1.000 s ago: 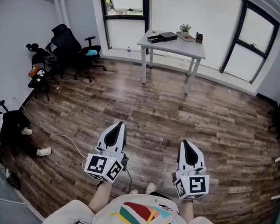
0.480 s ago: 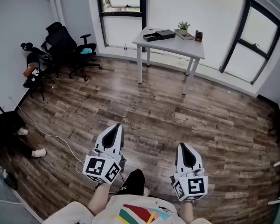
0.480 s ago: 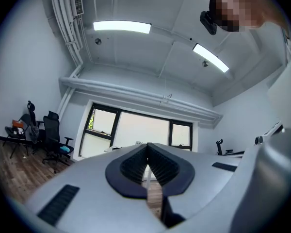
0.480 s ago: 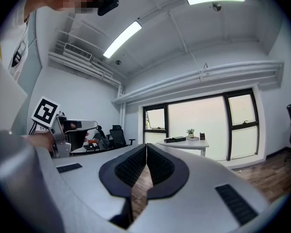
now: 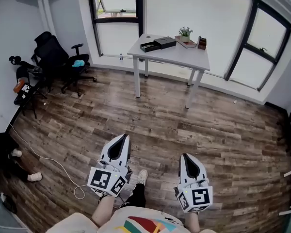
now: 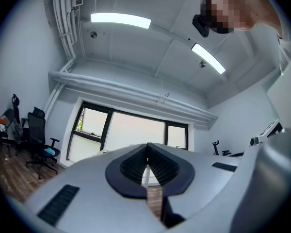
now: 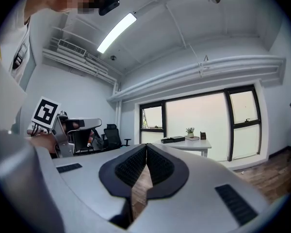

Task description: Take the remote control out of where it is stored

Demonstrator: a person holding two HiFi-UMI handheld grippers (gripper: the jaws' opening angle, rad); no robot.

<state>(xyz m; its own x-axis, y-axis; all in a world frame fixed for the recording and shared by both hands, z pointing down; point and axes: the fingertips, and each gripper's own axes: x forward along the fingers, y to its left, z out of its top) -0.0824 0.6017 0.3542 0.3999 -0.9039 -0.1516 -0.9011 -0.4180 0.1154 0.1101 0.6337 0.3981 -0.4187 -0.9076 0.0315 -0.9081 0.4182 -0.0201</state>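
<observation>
- Where the room starts at the far left, we see black office chairs point(image 5: 53, 52) against the wall, and a pale cable point(image 5: 53, 161) trailing across the wood floor point(image 5: 223, 125).
- Our left gripper point(image 5: 121, 137) hangs low over the boards. Its jaws are pressed together, ribbed pads point(image 6: 136, 165) meeting with nothing between them.
- Just right of it, our own shoe point(image 5: 142, 175) rests on the floor between the two grippers.
- Ahead, well apart from both grippers, a white table point(image 5: 174, 52) stands under the window point(image 5: 199, 8); only floorboards lie between it and us.
- On that table, from left to right, sit a black box point(image 5: 157, 43), a potted plant point(image 5: 185, 32) behind a book point(image 5: 188, 43), and a small dark object point(image 5: 202, 42) we cannot identify.
- We cannot make out the remote control in any view, so we cannot tell how it lies relative to either gripper's fingertips.
- Our right gripper point(image 5: 185, 156) is likewise closed tight and holds nothing.
- Black-and-white square markers point(image 5: 106, 179) on the gripper cubes are the only print we can make out; they carry patterns, not words.
</observation>
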